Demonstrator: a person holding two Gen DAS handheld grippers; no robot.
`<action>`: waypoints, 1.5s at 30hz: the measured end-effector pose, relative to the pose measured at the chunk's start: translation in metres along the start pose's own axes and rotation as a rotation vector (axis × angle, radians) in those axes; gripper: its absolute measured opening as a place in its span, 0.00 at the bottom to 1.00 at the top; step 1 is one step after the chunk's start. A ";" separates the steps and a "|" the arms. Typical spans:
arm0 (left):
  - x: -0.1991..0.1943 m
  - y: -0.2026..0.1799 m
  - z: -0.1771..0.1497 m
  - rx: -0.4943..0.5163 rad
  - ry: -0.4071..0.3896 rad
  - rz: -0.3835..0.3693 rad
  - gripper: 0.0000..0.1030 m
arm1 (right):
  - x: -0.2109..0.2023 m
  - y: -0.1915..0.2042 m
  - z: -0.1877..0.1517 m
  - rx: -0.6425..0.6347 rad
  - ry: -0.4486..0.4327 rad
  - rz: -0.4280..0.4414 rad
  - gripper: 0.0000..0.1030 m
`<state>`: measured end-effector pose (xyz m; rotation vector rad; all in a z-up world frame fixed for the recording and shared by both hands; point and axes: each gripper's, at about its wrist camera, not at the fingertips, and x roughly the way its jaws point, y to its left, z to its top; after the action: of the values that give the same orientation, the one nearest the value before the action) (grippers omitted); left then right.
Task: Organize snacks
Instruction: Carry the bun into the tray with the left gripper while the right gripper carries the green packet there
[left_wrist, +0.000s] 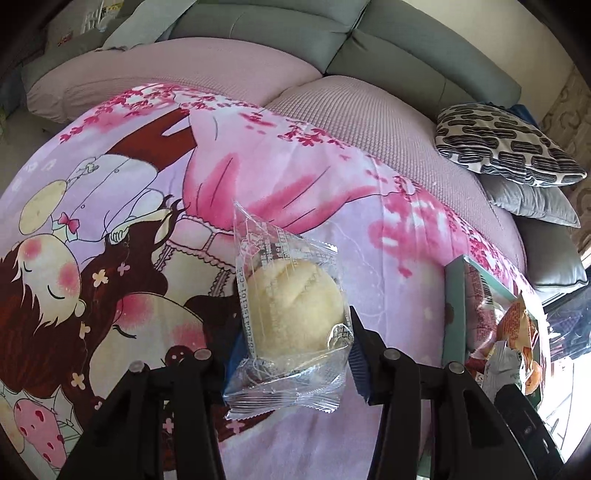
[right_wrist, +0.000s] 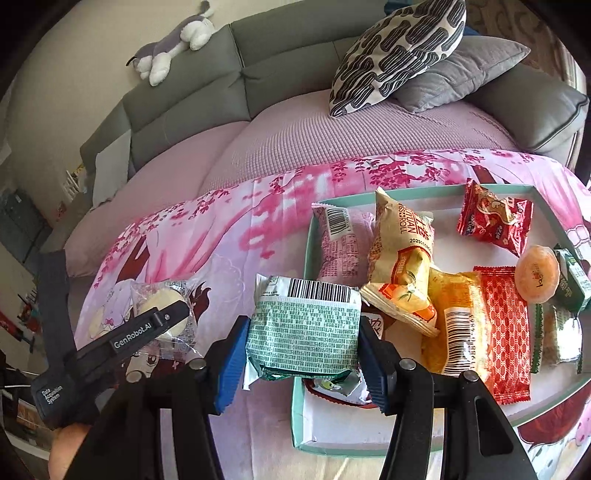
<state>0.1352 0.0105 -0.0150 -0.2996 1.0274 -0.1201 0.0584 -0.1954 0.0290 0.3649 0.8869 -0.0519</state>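
My left gripper (left_wrist: 295, 334) is shut on a pale round bun in a clear wrapper (left_wrist: 295, 314), held above a pink cartoon blanket (left_wrist: 147, 221). The right wrist view shows that same bun (right_wrist: 162, 306) in the left gripper (right_wrist: 166, 319), to the left of the tray. My right gripper (right_wrist: 303, 363) is shut on a green-and-white packet with a barcode (right_wrist: 304, 328), its blue pads pressing both sides. It hangs over the near left corner of a teal tray (right_wrist: 308, 258), which holds several wrapped snacks. In the left wrist view only the tray's edge (left_wrist: 453, 314) shows at the right.
In the tray lie a yellow roll packet (right_wrist: 399, 258), a red packet (right_wrist: 495, 221), a round orange cake (right_wrist: 537, 275) and a red-patterned packet (right_wrist: 506, 332). A patterned cushion (right_wrist: 399, 51) and a grey cushion (right_wrist: 461, 70) rest against the grey sofa. A plush toy (right_wrist: 173, 40) lies on the sofa back.
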 end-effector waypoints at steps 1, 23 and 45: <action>-0.003 -0.003 0.000 0.004 -0.006 -0.009 0.48 | -0.003 -0.003 0.000 0.007 -0.007 0.001 0.57; -0.047 -0.120 -0.036 0.309 -0.054 -0.193 0.48 | -0.067 -0.119 0.006 0.245 -0.140 -0.181 0.57; -0.024 -0.170 -0.076 0.429 0.062 -0.235 0.48 | -0.060 -0.140 0.001 0.242 -0.106 -0.207 0.57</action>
<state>0.0651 -0.1601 0.0191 -0.0240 0.9972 -0.5569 -0.0062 -0.3335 0.0346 0.4899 0.8128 -0.3691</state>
